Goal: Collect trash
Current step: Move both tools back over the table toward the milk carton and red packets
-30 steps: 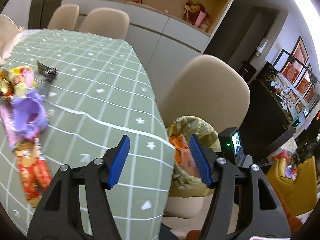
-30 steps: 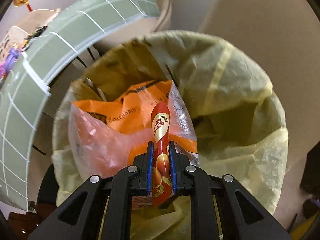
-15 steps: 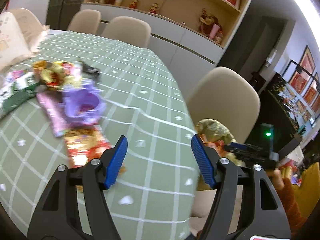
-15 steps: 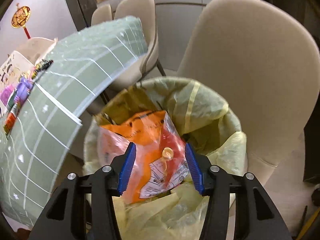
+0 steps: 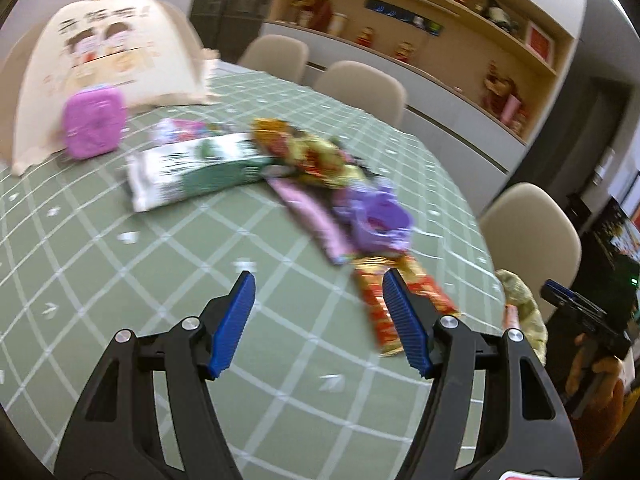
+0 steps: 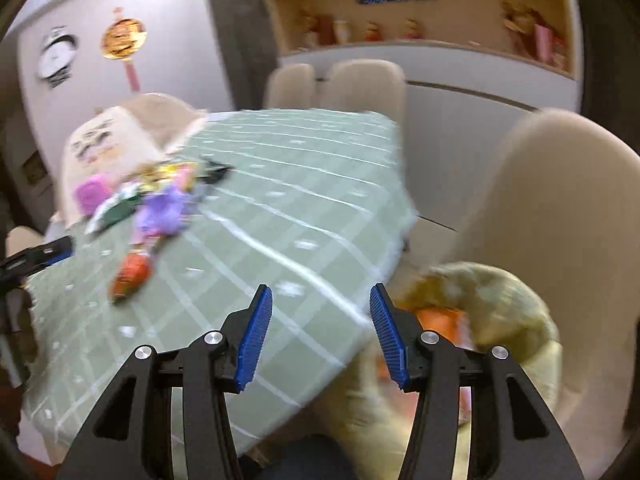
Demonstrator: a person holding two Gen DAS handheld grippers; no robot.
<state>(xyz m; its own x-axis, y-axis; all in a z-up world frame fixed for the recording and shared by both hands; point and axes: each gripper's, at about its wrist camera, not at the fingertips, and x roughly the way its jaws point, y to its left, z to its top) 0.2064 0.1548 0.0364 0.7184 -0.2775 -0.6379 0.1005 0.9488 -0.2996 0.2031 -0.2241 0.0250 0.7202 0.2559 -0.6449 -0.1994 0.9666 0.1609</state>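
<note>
Motion blur smears both views. The wrappers' print is unreadable: the red packet at two o'clock is partly hidden behind the left gripper's right finger. In the right wrist view the trash bin at four o'clock is a yellow-green blur, its lower part covered by the right gripper; the orange bag inside is barely distinguishable.

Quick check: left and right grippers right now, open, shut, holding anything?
Left gripper: open, empty, over the table.
Right gripper: open, empty, jaws have just been opening.
</note>
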